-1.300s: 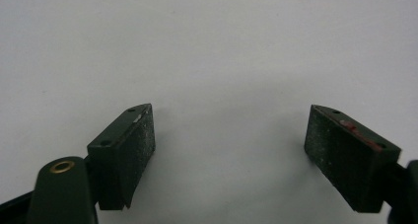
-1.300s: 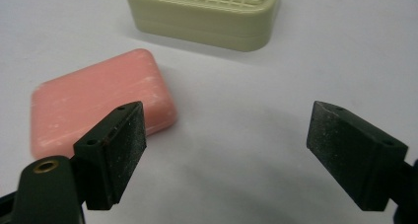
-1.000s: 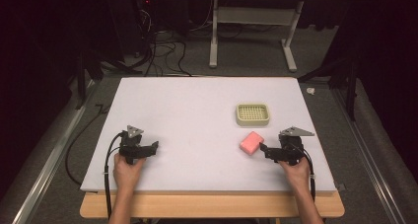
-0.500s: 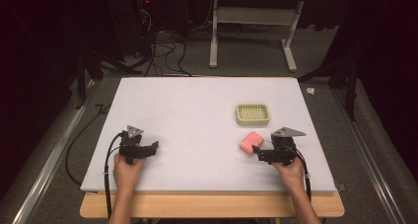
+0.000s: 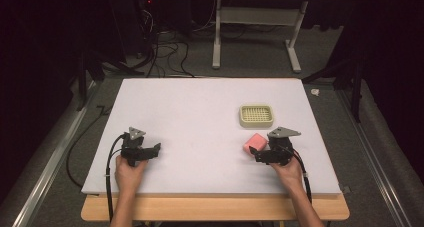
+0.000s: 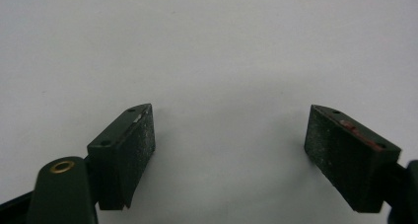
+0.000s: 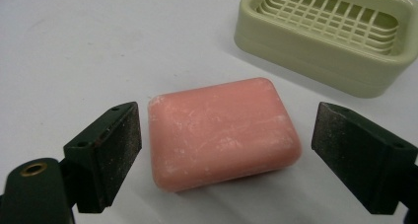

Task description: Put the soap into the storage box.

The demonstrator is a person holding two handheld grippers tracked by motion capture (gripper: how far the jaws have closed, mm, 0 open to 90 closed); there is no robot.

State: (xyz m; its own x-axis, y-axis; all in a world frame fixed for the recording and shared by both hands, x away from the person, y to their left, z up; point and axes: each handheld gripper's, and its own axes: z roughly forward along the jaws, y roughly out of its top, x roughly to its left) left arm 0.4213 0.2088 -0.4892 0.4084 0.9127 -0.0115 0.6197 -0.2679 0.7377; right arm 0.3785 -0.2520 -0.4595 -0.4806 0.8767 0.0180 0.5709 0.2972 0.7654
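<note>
The right gripper (image 7: 224, 150) has just been opening wide, and the pink soap (image 7: 223, 131) lies on the table between its jaws, not squeezed yet. The left gripper (image 6: 229, 157) is open and empty. The dish (image 7: 328, 34), at one o'clock past the soap, has nothing in it. Grabbing and moving the soap are left to do.

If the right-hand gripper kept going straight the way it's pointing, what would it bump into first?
The pink soap bar. It lies on the table right ahead of the right gripper, between its open jaws, which touch neither side. The green soap dish sits farther on, probably somewhat off that line.
</note>
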